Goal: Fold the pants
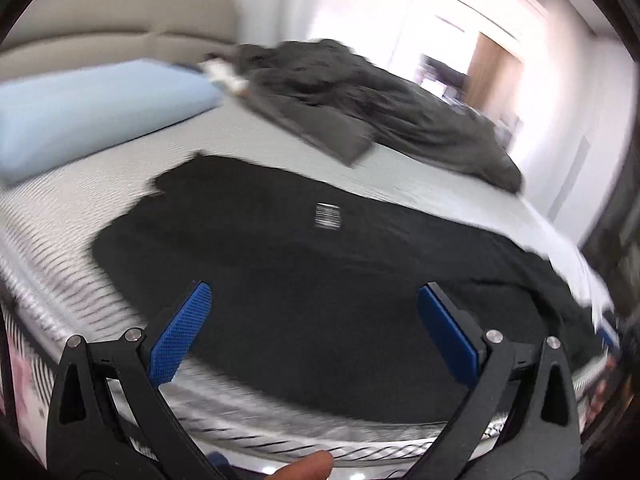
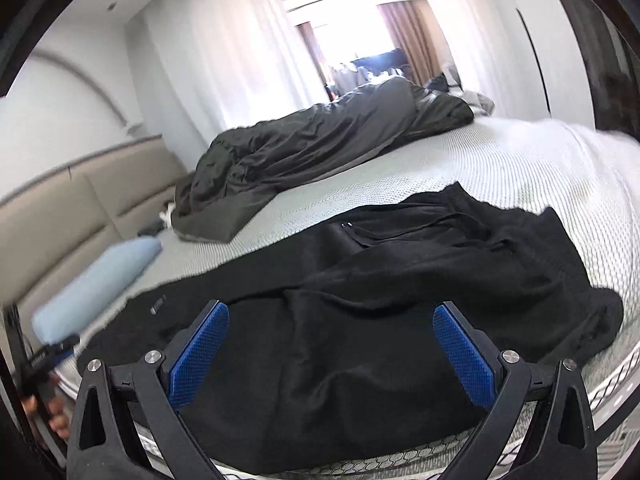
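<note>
Left hand-held gripper and right hand-held gripper are hovering with jaws apart, gripping nothing, above the black pants. The pants are lying rumpled across the bed near its edge. Beyond, a grey duvet is lying bunched.

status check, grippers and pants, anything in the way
Left hand-held gripper open, empty. Right hand-held gripper open, empty. Black pants spread on mattress, unfolded. Nothing on them; dark duvet lies apart.

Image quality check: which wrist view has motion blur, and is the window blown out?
Left wrist view: heavy motion smear over mattress and grey blanket; window overexposed. Right wrist view: sharper, black pants show folds; window also clipped.
</note>
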The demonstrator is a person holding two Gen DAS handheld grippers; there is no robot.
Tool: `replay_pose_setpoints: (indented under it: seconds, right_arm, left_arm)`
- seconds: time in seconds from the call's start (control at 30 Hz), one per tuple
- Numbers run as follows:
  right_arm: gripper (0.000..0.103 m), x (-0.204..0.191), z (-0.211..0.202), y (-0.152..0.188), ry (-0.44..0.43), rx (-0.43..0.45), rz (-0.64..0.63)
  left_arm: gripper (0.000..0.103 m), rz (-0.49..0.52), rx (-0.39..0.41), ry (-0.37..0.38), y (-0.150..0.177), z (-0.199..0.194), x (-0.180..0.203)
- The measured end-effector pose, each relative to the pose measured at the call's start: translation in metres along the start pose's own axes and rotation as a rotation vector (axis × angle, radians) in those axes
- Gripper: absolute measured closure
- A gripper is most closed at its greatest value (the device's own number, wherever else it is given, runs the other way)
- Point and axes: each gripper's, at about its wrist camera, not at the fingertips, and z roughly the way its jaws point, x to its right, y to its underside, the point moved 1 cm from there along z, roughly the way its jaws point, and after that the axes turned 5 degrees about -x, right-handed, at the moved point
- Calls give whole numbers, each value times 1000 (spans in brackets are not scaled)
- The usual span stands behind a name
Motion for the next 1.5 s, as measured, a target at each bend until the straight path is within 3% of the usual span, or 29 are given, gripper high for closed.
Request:
replay_pose_setpoints:
  seconds: [0.2, 0.33, 0.57, 0.67, 0.7, 0.73, 0.83, 0.9, 1.0, 1.1, 1.2, 1.27, 1.3, 1.5]
  right_arm:
    - [0, 12, -6, 0, 44, -51, -15]
    - [0, 19, -15, 2, 44, -62, -18]
    - [0, 27, -19, 6, 29, -83, 12]
    - [0, 33, -18, 8, 44, -95, 33]
    - [0, 36, -18, 8, 55, -97, 43]
    - [0, 39, -18, 7, 65, -96, 54]
    - [0, 58, -29, 6, 107, -81, 107]
    - [0, 77, -38, 7, 139, -76, 163]
    - [1, 118, -44, 14, 154, -99, 321]
    - [10, 152, -39, 25, 102, -142, 501]
    - [15, 169, -28, 31, 52, -174, 580]
    - [29, 175, -18, 29, 29, -181, 609]
    - [42, 177, -16, 26, 37, -178, 616]
    - [74, 177, -25, 14, 125, -152, 565]
  left_arm:
    - [3, -192, -35, -54, -3, -17, -91]
    - [27, -272, -114, -10, 1, -10, -129]
    - [49, -366, -177, 110, -9, 30, -161]
    - [74, -401, -171, 79, -18, 48, -163]
    - [96, -414, -159, 74, -22, 51, -165]
    - [103, -424, -134, 52, -25, 50, -169]
    - [103, -438, 0, -23, -31, 29, -179]
    - [103, -450, 46, -60, -33, 17, -194]
    - [103, -474, 23, -47, -30, 18, -207]
    - [103, -461, 6, -57, -35, 26, -206]
    - [103, -444, 7, -64, -37, 29, -201]
    - [103, -434, 3, -74, -34, 27, -197]
    - [103, -433, 2, -74, -34, 27, -195]
    - [103, -416, -13, -77, -33, 29, -195]
